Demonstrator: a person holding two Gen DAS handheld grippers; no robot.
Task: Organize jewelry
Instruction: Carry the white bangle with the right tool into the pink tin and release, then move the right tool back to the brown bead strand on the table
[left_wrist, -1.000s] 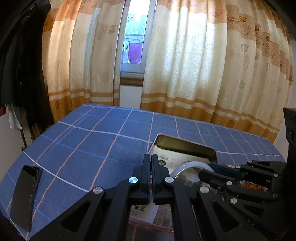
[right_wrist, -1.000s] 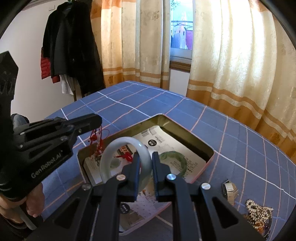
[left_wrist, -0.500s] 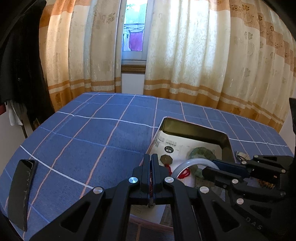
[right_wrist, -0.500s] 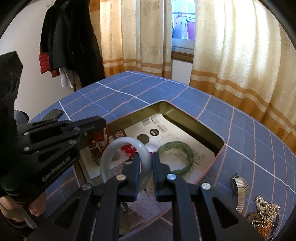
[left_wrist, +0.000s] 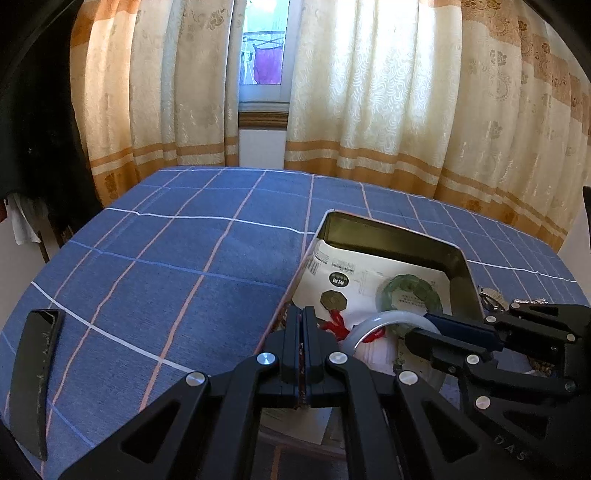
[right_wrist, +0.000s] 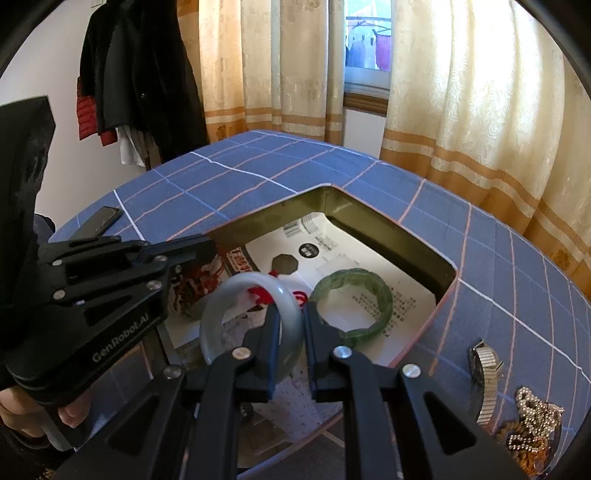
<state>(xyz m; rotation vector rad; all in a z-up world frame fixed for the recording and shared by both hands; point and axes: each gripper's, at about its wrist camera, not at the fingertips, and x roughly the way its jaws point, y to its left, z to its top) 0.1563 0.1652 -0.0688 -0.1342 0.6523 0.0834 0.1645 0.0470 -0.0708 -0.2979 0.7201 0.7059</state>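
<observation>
An open metal tin (right_wrist: 388, 236) lined with printed paper sits on the blue checked tablecloth. A green bangle (right_wrist: 352, 301) and a red-corded charm (right_wrist: 264, 295) lie inside it. My right gripper (right_wrist: 290, 314) is shut on a pale white jade bangle (right_wrist: 225, 314) and holds it just above the tin's near left part; the bangle also shows in the left wrist view (left_wrist: 384, 321). My left gripper (left_wrist: 303, 317) is shut, with a thin reddish cord pinched between its pads, over the tin's left edge (left_wrist: 291, 291).
A metal watch (right_wrist: 485, 369) and a heap of pearl and bead strands (right_wrist: 532, 421) lie on the cloth right of the tin. A dark phone (left_wrist: 33, 373) lies at the table's left edge. Curtains and a window stand behind; coats hang at the left.
Both grippers have moved forward and lower over the tin. The white bangle stays held in my right gripper and the red charm now lies in the tin.
</observation>
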